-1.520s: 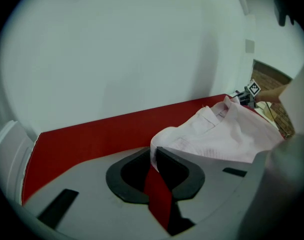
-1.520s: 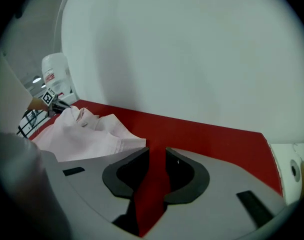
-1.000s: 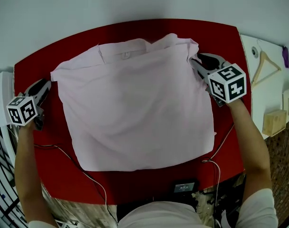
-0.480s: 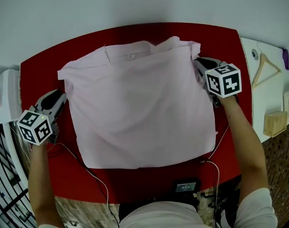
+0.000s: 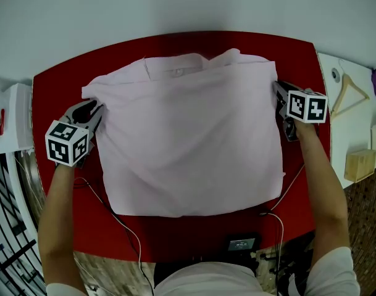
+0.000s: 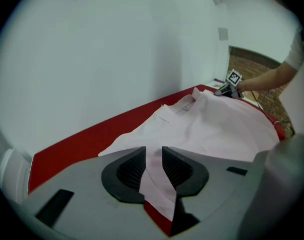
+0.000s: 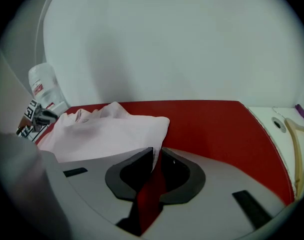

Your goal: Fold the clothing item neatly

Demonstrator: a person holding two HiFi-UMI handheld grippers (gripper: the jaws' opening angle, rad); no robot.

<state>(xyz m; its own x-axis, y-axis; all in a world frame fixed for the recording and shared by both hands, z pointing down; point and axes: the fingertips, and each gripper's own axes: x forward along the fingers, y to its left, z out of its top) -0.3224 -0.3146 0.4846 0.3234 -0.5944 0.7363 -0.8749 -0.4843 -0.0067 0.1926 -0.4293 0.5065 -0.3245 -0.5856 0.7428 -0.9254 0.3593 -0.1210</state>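
A pale pink shirt [image 5: 188, 134] lies spread flat on the red table [image 5: 175, 42], collar at the far side. My left gripper [image 5: 95, 108] sits at the shirt's left edge. In the left gripper view the cloth [image 6: 216, 129] runs between its jaws [image 6: 152, 156], which have just been closing and still show a gap. My right gripper [image 5: 278, 89] is at the upper right edge. In the right gripper view its jaws [image 7: 156, 156] have just closed and pinch the hem [image 7: 107, 131].
A white box [image 5: 15, 125] stands off the table's left end. A wooden hanger [image 5: 348, 85] and a wooden block [image 5: 360, 162] lie on the white surface at the right. Cables [image 5: 123, 233] and a black device [image 5: 240, 244] sit at the near edge.
My left gripper moved in from the table's left side to the shirt's left edge. My right gripper shifted right and took the shirt's edge, drawing the upper right corner outward and flatter.
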